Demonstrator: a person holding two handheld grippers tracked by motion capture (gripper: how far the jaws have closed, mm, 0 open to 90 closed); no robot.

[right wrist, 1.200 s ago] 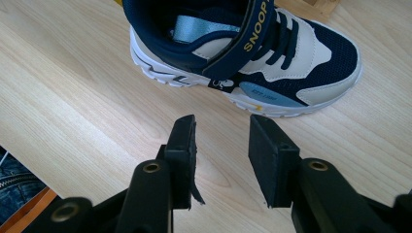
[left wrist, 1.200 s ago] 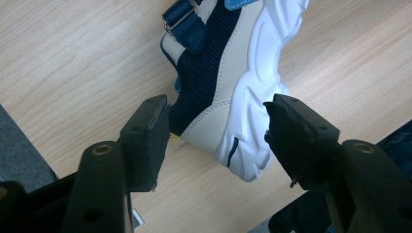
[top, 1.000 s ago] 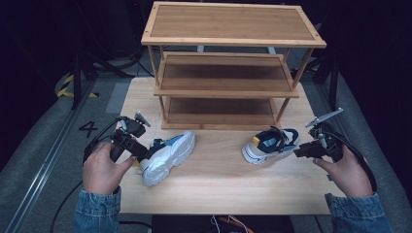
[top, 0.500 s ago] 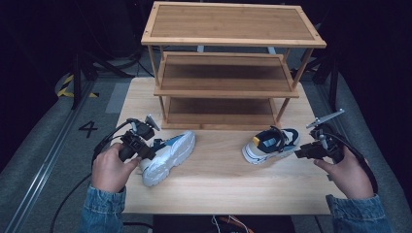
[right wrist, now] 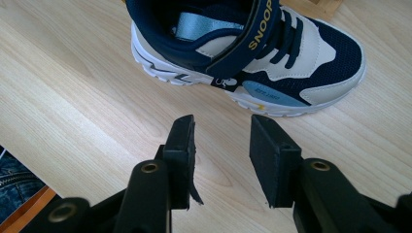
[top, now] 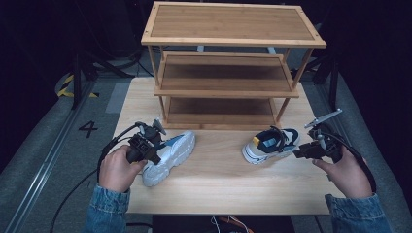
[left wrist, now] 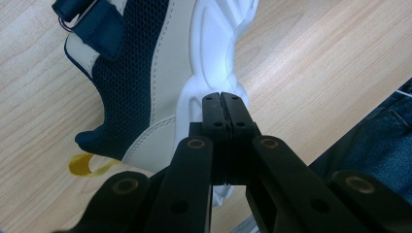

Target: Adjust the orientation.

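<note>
A navy, cream and white child's sneaker (top: 170,158) lies tipped on its side at the lower left of the high view, its thick white sole facing the person. The left gripper (top: 151,145) sits against its heel end, and its jaws have just been closing. In the left gripper view they stand pressed flat together with nothing between them, their tips over the sole's wavy white edge (left wrist: 214,73); whether they touch it cannot be told.

A second matching sneaker (top: 269,144) stands upright on its sole at the lower right of the high view. The right gripper (top: 303,150) is just beside its heel, jaws parted to a middling gap, holding nothing.

Both shoes rest on the pale wooden table (top: 218,184), in front of a 3-tier bamboo shoe rack (top: 233,58) filling the upper centre. Bare tabletop lies between the 2 shoes and along the near edge; the left shoe's heel end is close to the table's left edge.

The right gripper view shows yellow lettering reading "SNOOP" on the strap (right wrist: 257,26) and a pale blue insole. The left gripper view shows navy mesh, a buckled strap and a yellow heel loop (left wrist: 85,165).
</note>
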